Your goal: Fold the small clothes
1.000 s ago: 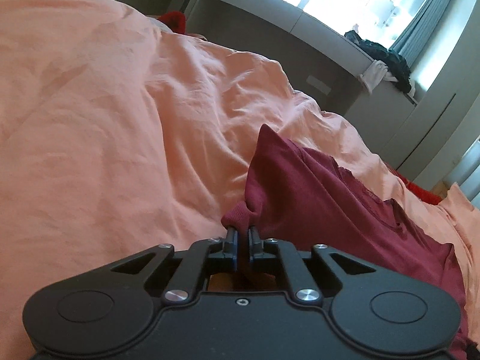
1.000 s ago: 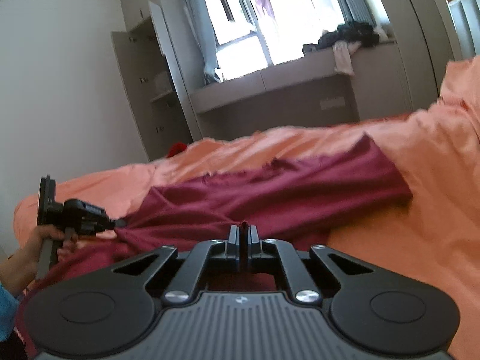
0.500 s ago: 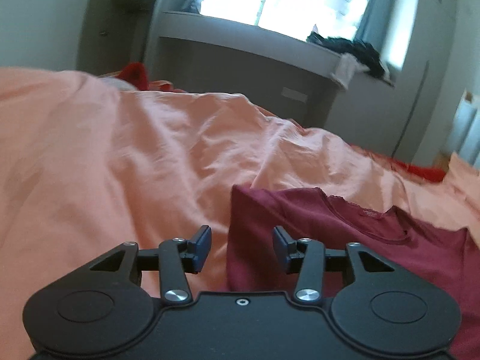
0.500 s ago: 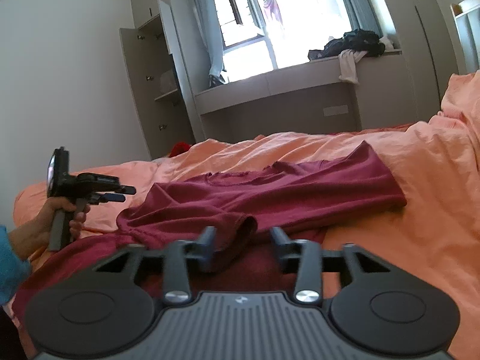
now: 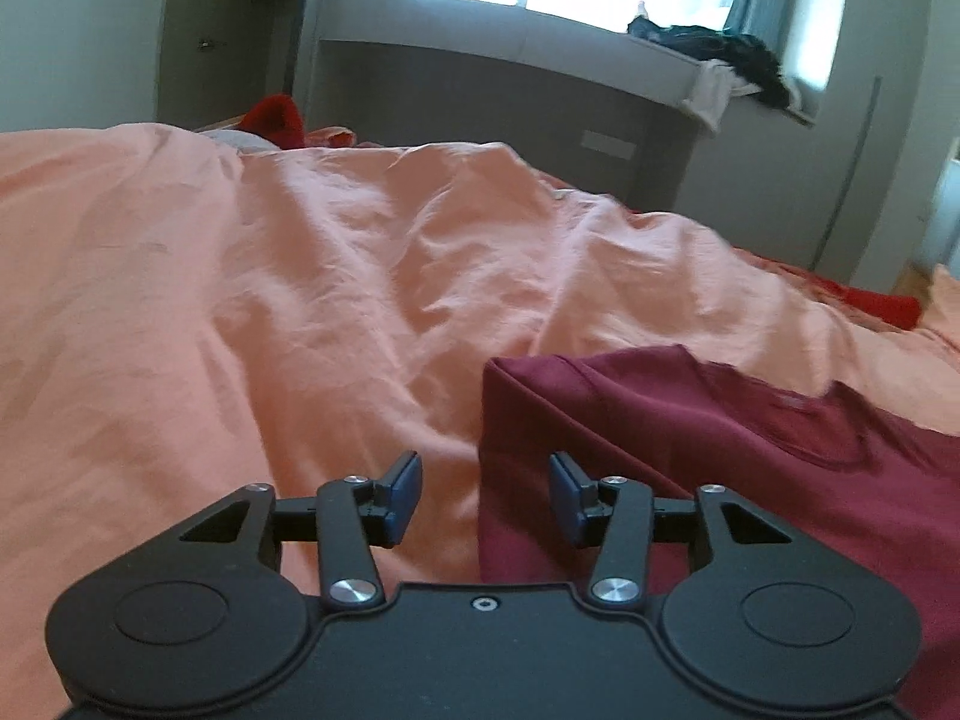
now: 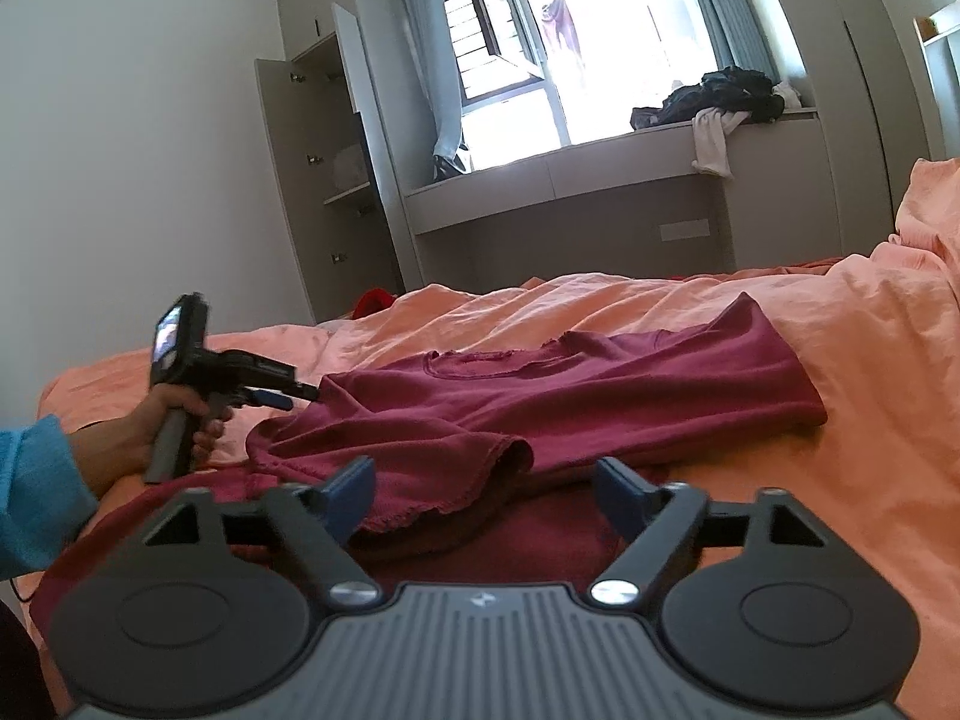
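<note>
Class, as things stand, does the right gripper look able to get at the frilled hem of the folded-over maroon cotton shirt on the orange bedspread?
Probably yes: the frilled hem lies between the right gripper's opening jaws, nothing covering it.

My left gripper [image 5: 485, 495] has its jaws opening over the edge of the dark red shirt [image 5: 720, 450], with nothing pinched between them. To its left the orange blanket [image 5: 270, 300] lies bare and soft, so I can slide there. Ahead, the blanket bunches into a hump that I must lift over. My right gripper [image 6: 483, 495] has its jaws opening too, and a folded flap [image 6: 420, 468] of the shirt lies loose between them. To its right, bare blanket gives me room.
</note>
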Motion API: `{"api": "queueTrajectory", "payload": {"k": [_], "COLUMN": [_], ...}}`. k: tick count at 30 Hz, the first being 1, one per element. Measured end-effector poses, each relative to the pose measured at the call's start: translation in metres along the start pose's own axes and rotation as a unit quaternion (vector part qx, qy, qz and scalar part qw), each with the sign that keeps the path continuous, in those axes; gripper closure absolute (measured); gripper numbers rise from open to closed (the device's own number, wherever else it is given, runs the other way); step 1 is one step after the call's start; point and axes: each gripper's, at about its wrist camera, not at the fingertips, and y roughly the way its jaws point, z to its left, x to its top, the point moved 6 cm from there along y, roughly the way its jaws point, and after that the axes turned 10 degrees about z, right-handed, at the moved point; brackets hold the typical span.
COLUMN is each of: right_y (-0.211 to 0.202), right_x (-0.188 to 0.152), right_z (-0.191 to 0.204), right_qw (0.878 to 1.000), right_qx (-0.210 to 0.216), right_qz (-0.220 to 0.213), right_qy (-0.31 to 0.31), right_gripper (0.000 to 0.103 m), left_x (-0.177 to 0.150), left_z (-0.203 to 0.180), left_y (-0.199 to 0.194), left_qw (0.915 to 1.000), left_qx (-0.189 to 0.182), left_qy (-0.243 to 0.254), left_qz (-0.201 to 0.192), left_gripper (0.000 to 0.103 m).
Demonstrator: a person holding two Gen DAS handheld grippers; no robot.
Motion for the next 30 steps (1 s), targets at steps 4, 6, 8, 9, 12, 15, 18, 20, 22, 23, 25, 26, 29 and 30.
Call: {"api": "queueTrajectory", "payload": {"k": [4, 6, 8, 9, 12, 15, 18, 20, 22, 23, 25, 26, 29, 30], "right_y": [-0.003, -0.005, -0.006, -0.007, -0.011, -0.015, -0.019, -0.022, -0.027, -0.029, -0.033, -0.036, -0.046, -0.050], "right_x": [0.000, 0.000, -0.001, -0.001, -0.002, -0.004, -0.005, -0.007, -0.010, -0.011, -0.015, -0.017, -0.023, -0.025], "right_z": [0.002, 0.004, 0.005, 0.006, 0.005, 0.003, 0.000, -0.001, 0.000, 0.001, 0.003, 0.004, 0.012, 0.016], "right_qw": [1.000, 1.000, 1.000, 1.000, 1.000, 0.999, 0.999, 0.999, 0.998, 0.998, 0.998, 0.997, 0.995, 0.994], "right_qx": [-0.003, -0.004, -0.007, -0.009, -0.018, -0.027, -0.033, -0.035, -0.037, -0.038, -0.044, -0.047, -0.055, -0.055], "right_qz": [-0.007, -0.009, -0.010, -0.011, -0.016, -0.019, -0.021, -0.021, -0.022, -0.023, -0.023, -0.024, -0.031, -0.034], "right_qy": [-0.004, -0.006, -0.010, -0.012, -0.015, -0.016, -0.023, -0.028, -0.034, -0.036, -0.046, -0.053, -0.080, -0.088], "right_gripper": [0.003, 0.002, 0.000, 0.000, 0.000, 0.000, 0.000, 0.000, 0.000, 0.000, 0.000, 0.000, 0.000, 0.000], "left_x": [-0.023, -0.036, -0.045, -0.048, -0.051, -0.055, -0.057, -0.060, -0.063, -0.066, -0.071, -0.076, -0.093, -0.100], "left_z": [-0.003, -0.002, 0.005, 0.010, 0.018, 0.019, 0.016, 0.012, 0.005, 0.002, -0.005, -0.009, -0.021, -0.026], "left_y": [-0.025, -0.024, -0.019, -0.018, -0.020, -0.025, -0.039, -0.055, -0.073, -0.085, -0.106, -0.118, -0.153, -0.165], "left_qw": [0.9994, 0.9980, 0.9958, 0.9961, 0.9963, 0.9959, 0.9966, 0.9976, 0.9987, 0.9991, 0.9993, 0.9994, 0.9983, 0.9975], "left_qx": [-0.010, 0.018, 0.044, 0.038, 0.032, 0.040, 0.044, 0.040, 0.037, 0.038, 0.035, 0.033, 0.031, 0.032], "left_qy": [0.026, 0.037, 0.032, 0.016, -0.007, -0.005, -0.007, -0.007, -0.001, 0.003, 0.009, 0.011, 0.018, 0.025], "left_qz": [0.022, 0.047, 0.073, 0.078, 0.079, 0.080, 0.069, 0.056, 0.035, 0.021, 0.002, -0.006, -0.045, -0.057], "left_gripper": [0.041, 0.043, 0.049, 0.049, 0.049, 0.049, 0.047, 0.039, 0.026, 0.024, 0.019, 0.017, 0.002, 0.001]}}
